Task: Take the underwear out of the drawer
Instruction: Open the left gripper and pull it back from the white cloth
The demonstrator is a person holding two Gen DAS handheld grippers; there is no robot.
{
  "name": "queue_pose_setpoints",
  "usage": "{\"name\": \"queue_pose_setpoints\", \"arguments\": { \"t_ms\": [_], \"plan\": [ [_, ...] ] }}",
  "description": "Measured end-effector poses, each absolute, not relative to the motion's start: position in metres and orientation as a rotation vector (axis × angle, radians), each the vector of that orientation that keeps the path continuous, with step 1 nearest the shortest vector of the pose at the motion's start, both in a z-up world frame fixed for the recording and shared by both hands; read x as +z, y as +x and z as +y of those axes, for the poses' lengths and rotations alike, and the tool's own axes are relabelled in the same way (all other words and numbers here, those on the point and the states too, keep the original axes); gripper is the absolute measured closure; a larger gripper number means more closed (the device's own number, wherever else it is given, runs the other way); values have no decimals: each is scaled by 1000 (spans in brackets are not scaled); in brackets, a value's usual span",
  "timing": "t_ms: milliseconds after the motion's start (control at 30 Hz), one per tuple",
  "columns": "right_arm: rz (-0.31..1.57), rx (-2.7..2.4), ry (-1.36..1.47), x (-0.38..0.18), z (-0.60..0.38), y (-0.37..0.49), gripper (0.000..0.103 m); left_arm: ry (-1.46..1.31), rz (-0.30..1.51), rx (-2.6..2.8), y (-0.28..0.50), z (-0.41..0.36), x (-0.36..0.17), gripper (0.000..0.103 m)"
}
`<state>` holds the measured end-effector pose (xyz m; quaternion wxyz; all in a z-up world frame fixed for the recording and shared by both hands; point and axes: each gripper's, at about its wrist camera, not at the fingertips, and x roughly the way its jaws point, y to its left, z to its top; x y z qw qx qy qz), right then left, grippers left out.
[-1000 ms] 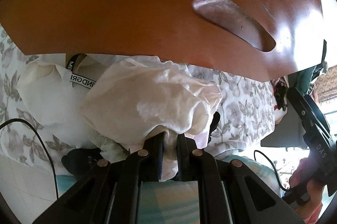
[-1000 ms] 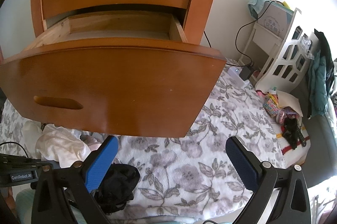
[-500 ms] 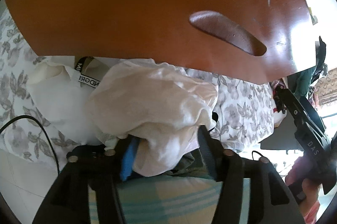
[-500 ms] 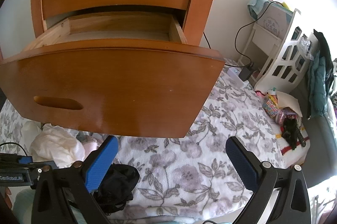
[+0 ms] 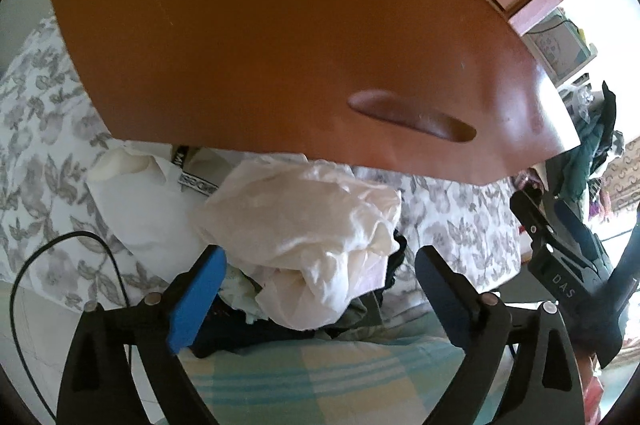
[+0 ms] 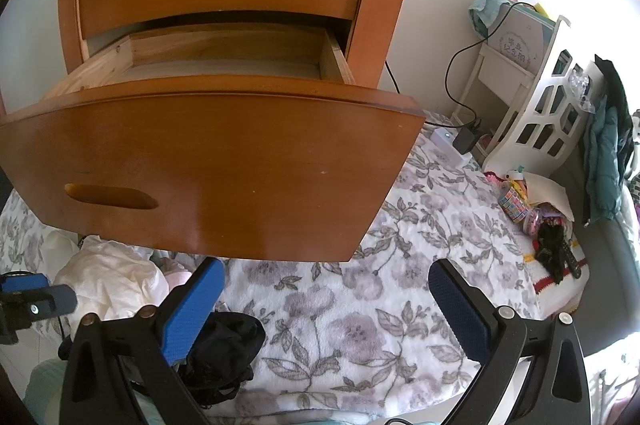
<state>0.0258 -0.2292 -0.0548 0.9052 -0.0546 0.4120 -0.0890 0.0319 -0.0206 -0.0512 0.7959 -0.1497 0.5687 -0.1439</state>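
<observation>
Room: bedroom floor covered by a soft white blanket with grey flower print [image 6: 360, 289], below a curved orange-brown wooden drawer front [image 6: 224, 161] with an oval cut-out handle.
Drawer: pulled out; the part of its pale raw-wood inside [image 6: 224, 53] that I can see looks bare.
Change: one second ago my left gripper [image 5: 316, 289] was pinched on the crumpled cream-white underwear [image 5: 316, 225]; now its jaws are opening, and the cloth lies loose between them with no pad pressing on it.
Meaning: I judge this piece is delivered out of the drawer, on the pile at 12 o'clock of my left gripper.
Right gripper: right gripper [image 6: 324, 305] has its blue-padded fingers wide apart, and it holds nothing.
Pile: thin, glossy, wrinkled cream fabric on top; beside it at 10 o'clock a smoother white garment with a black printed waistband [image 5: 144, 209]; the dark cloth beneath is too hidden to name.
Other cloth: small black lacy bundle [image 6: 228, 349] just beside the right gripper's left finger, at 7 o'clock.
Handling: all is limp; it will sag if I pinch only one layer.
</observation>
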Motion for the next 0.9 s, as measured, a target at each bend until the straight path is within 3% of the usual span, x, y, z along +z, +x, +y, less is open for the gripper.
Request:
{"name": "queue_pose_setpoints", "arguments": {
  "t_ms": [467, 900],
  "plan": [
    [837, -197, -125, -52, -225, 22, 0, -312, 1093, -317, 16, -10, -18, 4],
    [794, -200, -159, -43, -212, 2, 0, -375, 978, -188, -26, 60, 23, 4]
  ]
}}
